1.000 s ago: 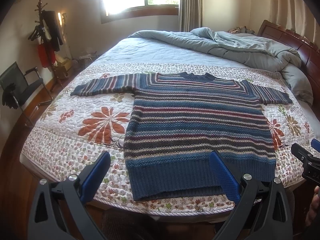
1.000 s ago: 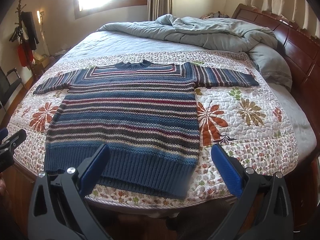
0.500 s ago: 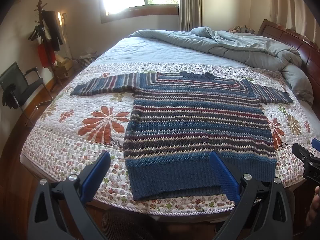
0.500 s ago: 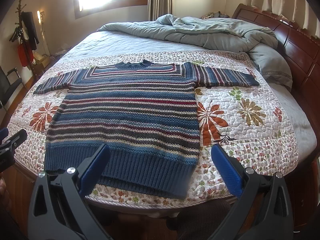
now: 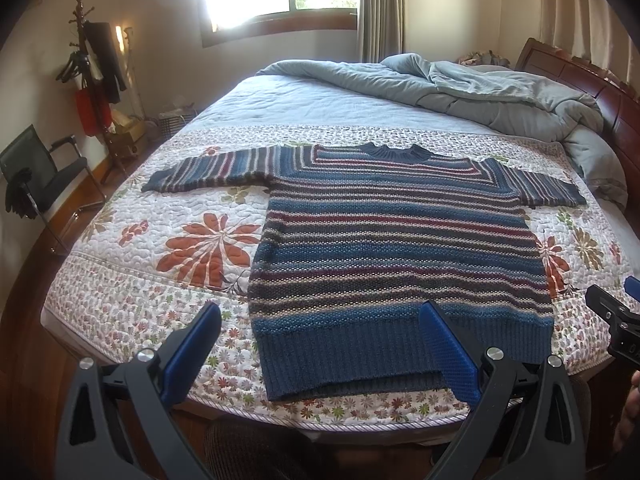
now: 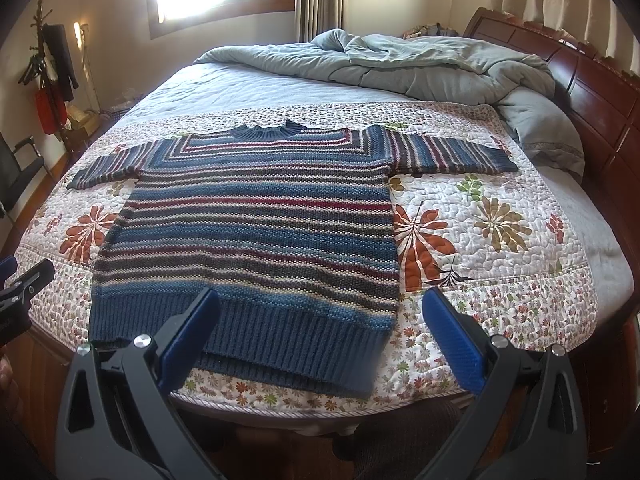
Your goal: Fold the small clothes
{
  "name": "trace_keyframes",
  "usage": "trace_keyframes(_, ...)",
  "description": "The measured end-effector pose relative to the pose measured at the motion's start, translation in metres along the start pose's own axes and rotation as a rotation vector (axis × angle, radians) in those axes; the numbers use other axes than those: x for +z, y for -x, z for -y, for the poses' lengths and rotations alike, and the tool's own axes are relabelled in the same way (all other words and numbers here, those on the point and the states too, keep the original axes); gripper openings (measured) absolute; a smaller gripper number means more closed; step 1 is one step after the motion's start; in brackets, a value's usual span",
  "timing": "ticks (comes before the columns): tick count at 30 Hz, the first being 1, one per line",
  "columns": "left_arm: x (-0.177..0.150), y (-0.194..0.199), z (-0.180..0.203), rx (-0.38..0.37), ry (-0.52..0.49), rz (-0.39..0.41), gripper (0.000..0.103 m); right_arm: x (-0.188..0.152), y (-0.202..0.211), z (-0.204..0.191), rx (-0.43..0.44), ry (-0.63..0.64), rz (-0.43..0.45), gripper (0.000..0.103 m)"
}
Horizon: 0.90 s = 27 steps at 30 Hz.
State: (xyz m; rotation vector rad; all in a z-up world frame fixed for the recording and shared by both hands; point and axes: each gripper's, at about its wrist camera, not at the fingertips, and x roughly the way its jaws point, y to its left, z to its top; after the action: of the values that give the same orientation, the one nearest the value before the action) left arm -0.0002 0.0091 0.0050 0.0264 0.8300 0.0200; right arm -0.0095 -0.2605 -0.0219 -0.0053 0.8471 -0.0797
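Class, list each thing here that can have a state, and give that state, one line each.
Striped blue knitted sweater: unfolded, flat, sleeves spread.
Grey duvet: rumpled, pushed toward headboard.
Floral quilted bedspread: spread flat under sweater.
Left gripper: open, empty.
Right gripper: open, empty.

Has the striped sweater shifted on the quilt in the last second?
No. The striped sweater lies flat with both sleeves spread, and its left edge sits against the same orange flower of the quilt as before.
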Motion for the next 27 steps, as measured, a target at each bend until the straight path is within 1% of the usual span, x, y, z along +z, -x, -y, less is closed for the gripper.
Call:
trace_keyframes(22, 0.0, -0.001, -0.001, 0.002, -0.004, -0.005, 0.099, -0.002, -0.005, -0.001, 0.005, -0.001, -0.005, 0.1)
trace_keyframes(27, 0.003, -0.013, 0.002, 0.003, -0.007, -0.02, 0.099, 0.001, -0.015, 0.002, 0.003, 0.003, -0.016, 0.1)
